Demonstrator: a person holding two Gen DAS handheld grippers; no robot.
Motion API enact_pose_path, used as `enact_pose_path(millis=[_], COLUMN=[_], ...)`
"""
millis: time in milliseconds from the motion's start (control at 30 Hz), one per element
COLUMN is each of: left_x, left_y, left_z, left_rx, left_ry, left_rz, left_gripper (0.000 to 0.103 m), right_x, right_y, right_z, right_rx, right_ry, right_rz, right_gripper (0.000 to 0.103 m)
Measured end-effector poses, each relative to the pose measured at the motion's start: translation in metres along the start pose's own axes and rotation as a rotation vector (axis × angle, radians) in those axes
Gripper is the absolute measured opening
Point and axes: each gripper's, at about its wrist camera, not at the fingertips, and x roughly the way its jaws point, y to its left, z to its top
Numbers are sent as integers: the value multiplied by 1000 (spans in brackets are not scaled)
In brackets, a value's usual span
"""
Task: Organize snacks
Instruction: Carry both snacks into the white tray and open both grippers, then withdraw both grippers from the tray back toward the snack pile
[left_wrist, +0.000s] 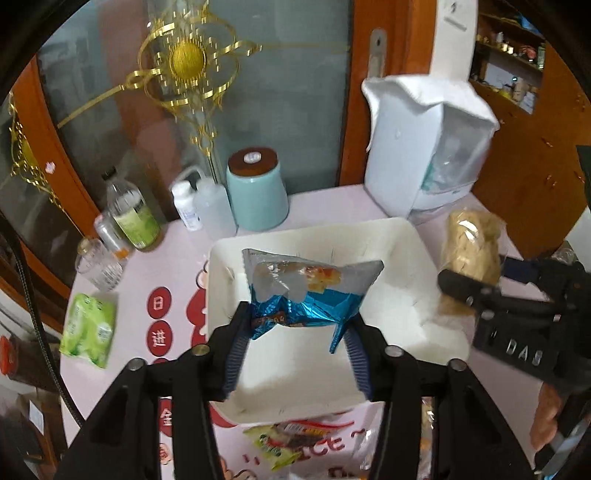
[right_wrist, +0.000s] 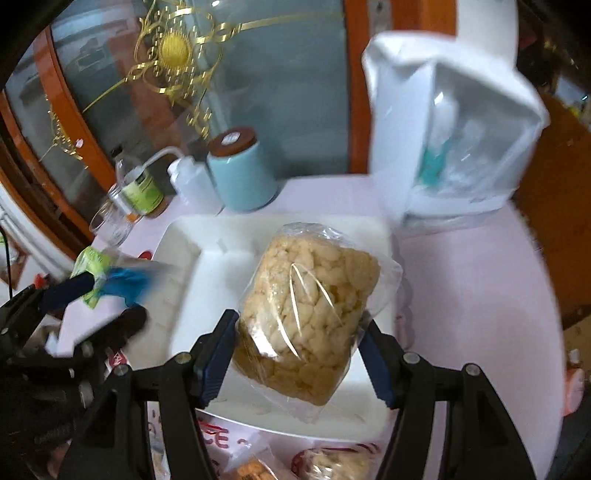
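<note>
A white tray (left_wrist: 369, 225) sits mid-table. Over it a blue foil snack bag (left_wrist: 314, 291) hangs between the fingertips of my left gripper (left_wrist: 295, 339); the jaws stand wide and the pads only reach the bag's lower corners, without squeezing it. My right gripper (right_wrist: 299, 323) is shut on a clear bag of pale puffed snacks (right_wrist: 310, 295), held above the tray (right_wrist: 184, 229). In the left wrist view that puffed bag (left_wrist: 469, 251) and the right gripper (left_wrist: 487, 275) are at the tray's right edge. The right wrist view shows the left gripper (right_wrist: 110, 302) blurred at the left.
Behind the tray stand a teal jar (left_wrist: 256, 195), a squeeze bottle (left_wrist: 214, 206), a green-labelled bottle (left_wrist: 133, 214), a glass (left_wrist: 98, 264) and a tall white bag (left_wrist: 424, 147). A green tissue pack (left_wrist: 88, 328) lies left. More snack packets (left_wrist: 280, 443) lie at the near edge.
</note>
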Motion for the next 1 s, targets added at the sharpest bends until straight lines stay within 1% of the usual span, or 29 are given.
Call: enact_pose_path(millis=[33, 67, 100, 133, 167, 267, 433, 500, 633, 667, 733, 900, 1000], left_x=[8, 16, 22, 30, 36, 48, 43, 36, 14, 6, -12, -58, -84], left_y=[-1, -1, -1, -1, 0, 1, 2, 2, 0, -1, -4, -10, -15], left_z=[-1, -2, -3, -4, -6, -13, -22, -25, -29, -31, -36, -48, -54], left_rx=[-10, -19, -28, -35, -45, -69, -92, -104, -120, -123, -128, -152, -152], left_ry=[6, 16, 21, 39, 60, 97, 97, 80, 46, 26, -21, -102, -131], left_rz=[-2, -2, 14, 10, 0, -9, -11, -11, 12, 25, 51, 58, 75], left_gripper=[82, 92, 92, 92, 92, 92, 92, 92, 92, 92, 92, 92, 92], right_x=[6, 11, 12, 15, 16, 17, 9, 2, -18, -24, -38, -75, -95], right_y=[-2, -5, -6, -7, -9, -12, -10, -10, -9, -8, -7, -5, -4], right_z=[-1, -3, -4, -5, -6, -7, -8, -10, -17, -19, -24, -36, -43], right_rx=[9, 6, -2, -11, -14, -22, -50, -47, -54, -59, -63, -76, -85], right_ry=[-2, -14, -19, -21, -23, -25, -39, -43, -63, -70, -87, -127, -145], right_rz=[-1, -7, -10, -7, -1, 26, 45, 62, 87, 89, 96, 97, 83], right_gripper=[71, 76, 79, 83, 83, 84, 84, 84, 84, 84, 84, 84, 84])
